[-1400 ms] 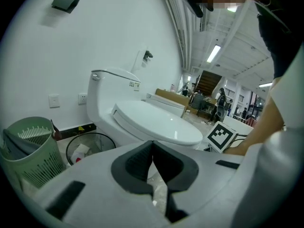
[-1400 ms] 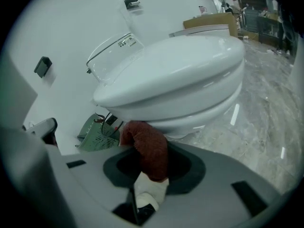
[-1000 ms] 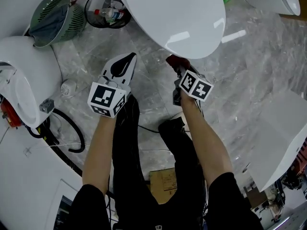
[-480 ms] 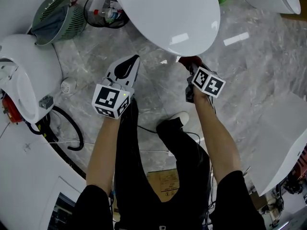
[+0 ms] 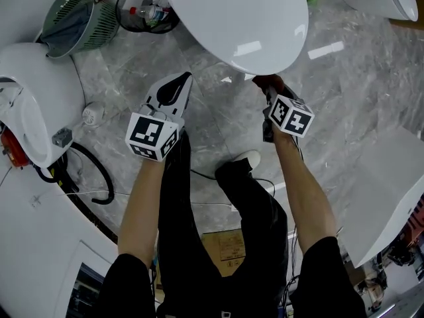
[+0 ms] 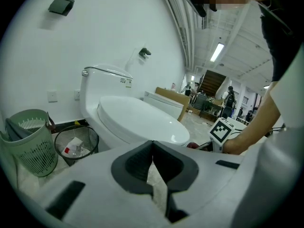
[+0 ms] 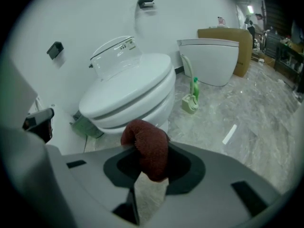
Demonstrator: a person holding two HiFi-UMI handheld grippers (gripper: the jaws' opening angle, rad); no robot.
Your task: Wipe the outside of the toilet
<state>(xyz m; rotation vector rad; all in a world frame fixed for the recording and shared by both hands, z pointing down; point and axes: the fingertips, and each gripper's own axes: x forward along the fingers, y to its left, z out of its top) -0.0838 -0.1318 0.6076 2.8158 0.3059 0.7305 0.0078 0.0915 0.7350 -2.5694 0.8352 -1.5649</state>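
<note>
dark red cloth (image 7: 145, 148) clamped in right gripper (image 5: 267, 85) by toilet (image 5: 232, 18); left gripper (image 5: 183, 81) closed, empty

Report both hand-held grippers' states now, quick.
Left hand-held gripper: closed, empty.
Right hand-held gripper: closed on dark red cloth.

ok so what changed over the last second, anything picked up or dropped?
The right gripper, shut on the dark red cloth, slid toward the person's right along the front of the toilet bowl, just under its rim. Nothing was taken hold of or let go. The left gripper stayed roughly where it was, shut, empty and off the toilet.
</note>
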